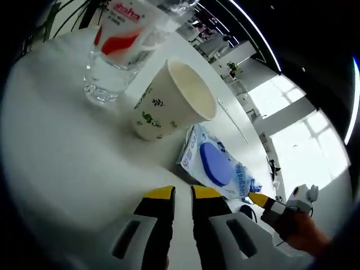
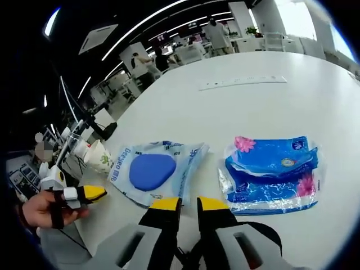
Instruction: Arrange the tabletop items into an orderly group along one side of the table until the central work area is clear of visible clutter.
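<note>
Left gripper view has the left gripper (image 1: pixel 182 195) low over the white table (image 1: pixel 62 163), its yellow-tipped jaws nearly together with a thin gap, holding nothing. Just beyond them the paper cup (image 1: pixel 169 101) leans over: light, thin-walled, easy to crush, so I would pinch its rim gently. Beside the cup, toward the jaws, lies the wipes pack with a blue oval (image 1: pixel 212 163), soft and slippery; its sealed edge looks the best hold. Past the cup stands a clear water bottle (image 1: pixel 115 56), heavier and smooth, best taken round the body.

Right gripper view shows the right gripper (image 2: pixel 188 203) with jaws likewise almost closed and empty, their tips at the near edge of the wipes pack. A blue tissue packet (image 2: pixel 270 174) lies just beside that pack, well apart from the cup; it looks crinkly and squashy.
</note>
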Motion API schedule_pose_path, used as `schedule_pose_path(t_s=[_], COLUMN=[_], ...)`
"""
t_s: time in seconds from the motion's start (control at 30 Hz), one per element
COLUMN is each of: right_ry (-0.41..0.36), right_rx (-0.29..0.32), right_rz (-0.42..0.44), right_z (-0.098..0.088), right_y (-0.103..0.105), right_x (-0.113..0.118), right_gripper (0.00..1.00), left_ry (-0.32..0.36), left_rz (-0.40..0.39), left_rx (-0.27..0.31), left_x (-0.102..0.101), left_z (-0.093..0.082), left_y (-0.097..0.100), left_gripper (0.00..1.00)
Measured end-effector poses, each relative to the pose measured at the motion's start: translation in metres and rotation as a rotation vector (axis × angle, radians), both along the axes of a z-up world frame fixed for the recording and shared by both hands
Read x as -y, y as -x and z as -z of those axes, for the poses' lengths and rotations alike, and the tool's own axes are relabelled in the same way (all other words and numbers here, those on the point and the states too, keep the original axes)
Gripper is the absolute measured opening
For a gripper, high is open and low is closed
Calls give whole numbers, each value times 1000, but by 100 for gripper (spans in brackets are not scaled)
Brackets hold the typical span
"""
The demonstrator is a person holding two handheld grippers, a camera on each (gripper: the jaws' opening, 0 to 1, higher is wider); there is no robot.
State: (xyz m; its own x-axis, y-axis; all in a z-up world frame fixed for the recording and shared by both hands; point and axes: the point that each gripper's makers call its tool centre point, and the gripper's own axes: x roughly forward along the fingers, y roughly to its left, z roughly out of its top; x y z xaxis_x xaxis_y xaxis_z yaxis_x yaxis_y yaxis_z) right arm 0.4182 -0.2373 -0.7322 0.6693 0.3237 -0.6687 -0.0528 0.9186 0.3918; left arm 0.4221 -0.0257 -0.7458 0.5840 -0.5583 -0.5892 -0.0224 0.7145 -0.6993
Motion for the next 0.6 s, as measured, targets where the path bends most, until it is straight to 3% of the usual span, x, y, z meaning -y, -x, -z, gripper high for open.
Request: schedule_pose_path(t_s=[0.3,0.6], right_ry=[-7,-1], right_rx=[1,5], right_rz=[13,70], right_z=[-1,-1], right_y=[15,34], right_x=[7,31], right_gripper=[9,8], left_ry=[-8,-1], left_rz=[58,129], left_rx=[7,10], left_x=[16,41], left_z=[-3,-4], left_y=[8,24], left_gripper=[7,7])
